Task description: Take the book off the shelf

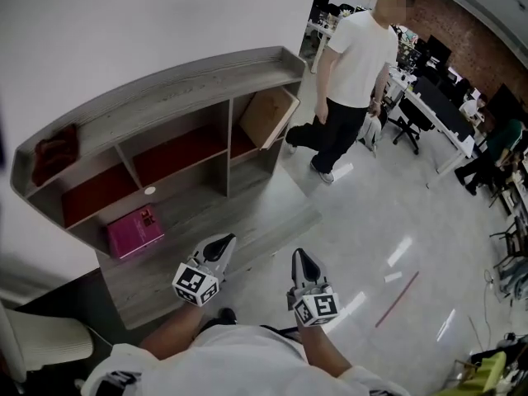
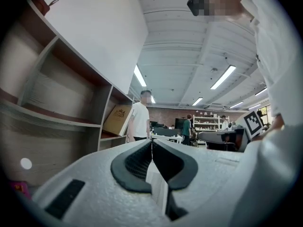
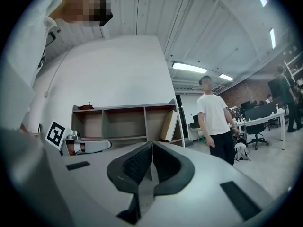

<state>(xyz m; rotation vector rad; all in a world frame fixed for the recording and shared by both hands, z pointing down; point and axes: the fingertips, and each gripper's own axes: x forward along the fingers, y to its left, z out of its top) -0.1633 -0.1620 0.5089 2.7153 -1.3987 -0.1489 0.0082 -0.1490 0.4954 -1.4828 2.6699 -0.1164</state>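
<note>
A tan book [image 1: 268,115] leans tilted in the right-hand compartment of the grey wooden shelf [image 1: 165,89]. It also shows as a tan book [image 2: 118,119] in the left gripper view and a tan book [image 3: 169,126] in the right gripper view. Both grippers hang close to my body, well short of the shelf. My left gripper [image 1: 224,242] is shut with nothing in it, and its pads meet in its own view [image 2: 152,143]. My right gripper [image 1: 300,256] is shut and empty too, its jaws closed together [image 3: 152,144].
A pink book [image 1: 134,231] lies flat on the shelf's low front ledge. A dark red object [image 1: 54,151] rests on the shelf top at the left. A person [image 1: 351,81] stands just right of the shelf. Desks and chairs [image 1: 437,97] fill the far right.
</note>
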